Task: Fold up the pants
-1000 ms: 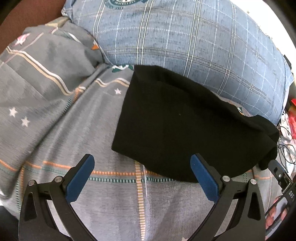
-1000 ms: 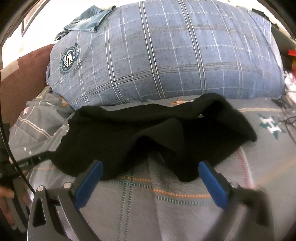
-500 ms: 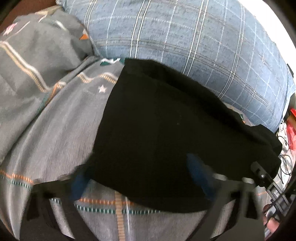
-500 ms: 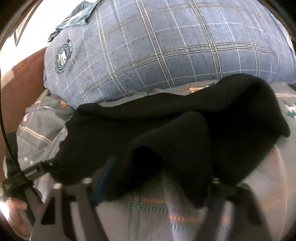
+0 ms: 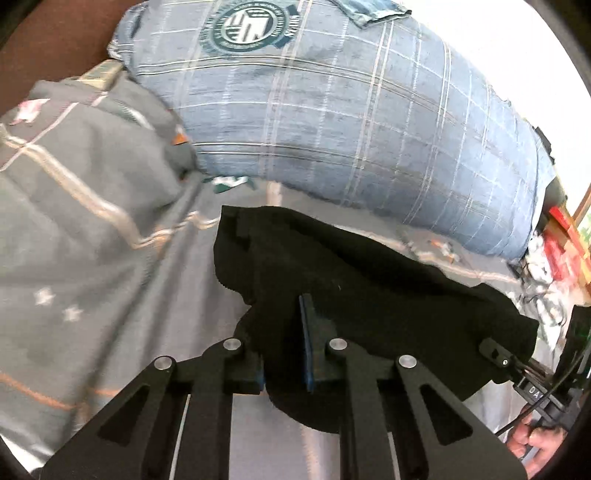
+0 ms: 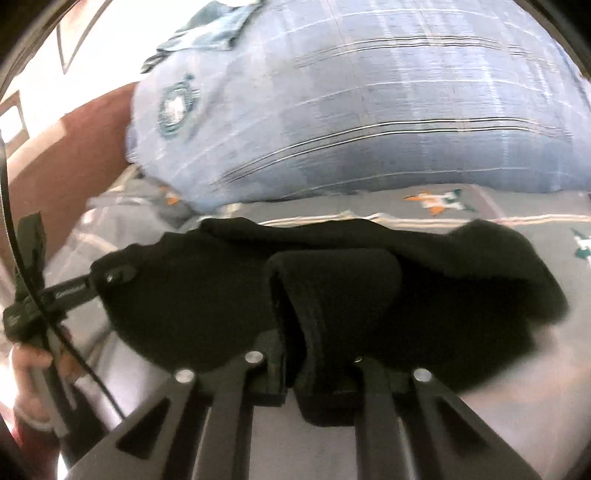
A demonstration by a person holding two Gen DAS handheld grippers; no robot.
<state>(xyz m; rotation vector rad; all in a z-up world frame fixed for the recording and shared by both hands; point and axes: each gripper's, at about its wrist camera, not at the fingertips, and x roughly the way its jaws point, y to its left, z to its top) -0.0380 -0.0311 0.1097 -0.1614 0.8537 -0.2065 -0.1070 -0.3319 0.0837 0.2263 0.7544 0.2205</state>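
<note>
Black pants [image 5: 369, 295] lie bunched across a grey patterned bedsheet [image 5: 92, 277], in front of a big blue plaid pillow [image 5: 332, 129]. My left gripper [image 5: 284, 332] is shut on the near left edge of the pants, and cloth hides its left finger. In the right wrist view the pants [image 6: 203, 288] hang in a raised fold. My right gripper [image 6: 314, 343] has its jaws closing, with that fold pinched between them. Each view shows the other gripper at the far end of the cloth: the right gripper [image 5: 517, 369] and the left gripper [image 6: 74, 288].
A brown headboard [image 5: 55, 37] stands behind the pillow [image 6: 369, 92]. A denim garment [image 6: 210, 26] lies on top of the pillow. Red boxes and cables [image 5: 561, 240] crowd the bed's right side. A person's hands [image 5: 535, 439] [image 6: 29, 365] hold the gripper handles.
Both grippers went from wide open over the sheet to closed on the near edge of the pants. The cloth has lifted and bunched, drawn back from the pillow.
</note>
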